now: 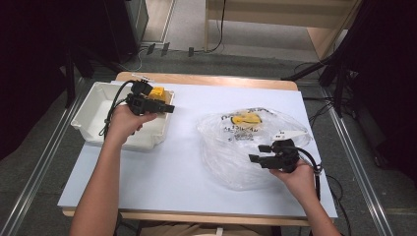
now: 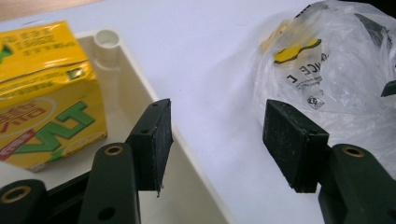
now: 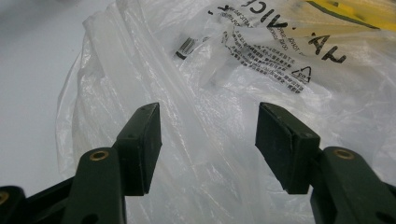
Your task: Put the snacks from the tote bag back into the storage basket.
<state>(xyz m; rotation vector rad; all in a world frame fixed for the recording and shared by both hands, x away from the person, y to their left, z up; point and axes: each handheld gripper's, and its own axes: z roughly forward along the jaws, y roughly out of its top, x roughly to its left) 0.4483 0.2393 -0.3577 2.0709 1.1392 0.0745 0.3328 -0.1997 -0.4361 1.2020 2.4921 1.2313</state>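
A yellow drink carton [image 1: 157, 92] [image 2: 44, 93] stands in the far right corner of a white bin [image 1: 93, 110] [image 2: 140, 79] at the table's left. My left gripper [image 1: 167, 108] [image 2: 215, 140] hovers open over the bin's right rim, nothing between its jaws. A crumpled clear plastic bag [image 1: 236, 142] [image 2: 327, 79] [image 3: 224, 93] with yellow and black print lies right of centre. My right gripper [image 1: 256, 153] [image 3: 208, 149] is open just above the bag's near right part, jaws pointing left, empty.
The table is covered by a pale blue-white sheet [image 1: 182, 162]. A wooden table edge [image 1: 206, 78] shows at the back. Cables trail from both grippers. Dark stands and floor cables surround the table.
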